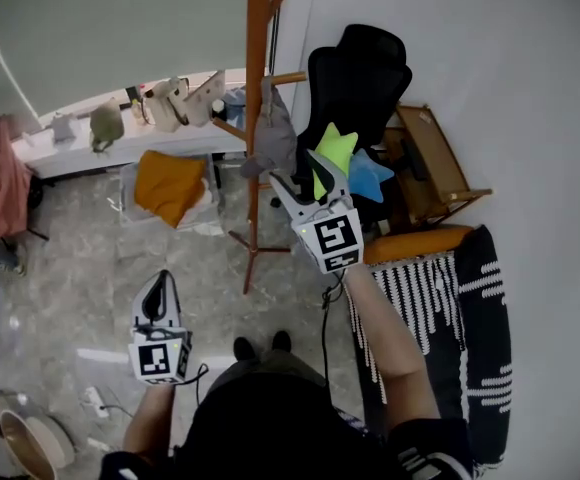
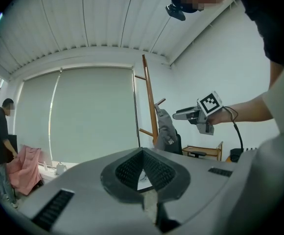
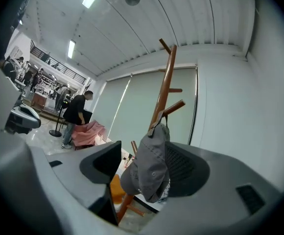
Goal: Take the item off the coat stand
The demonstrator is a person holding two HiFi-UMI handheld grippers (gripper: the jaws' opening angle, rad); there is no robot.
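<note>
Right gripper view, grey cap [image 3: 152, 170] hanging between parted jaws of right gripper [image 3: 144, 153], left gripper [image 2: 149, 192] closed

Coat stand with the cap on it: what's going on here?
A person holds a tool in each hand. The right tool, jaws open, is up at the grey cap hanging on the coat stand, not gripping it yet. The left tool is shut, empty and held low.

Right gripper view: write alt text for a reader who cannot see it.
A grey cap hangs on the coat stand, framed between the open jaws of the right gripper. A person stands by a pink cloth at left.
</note>
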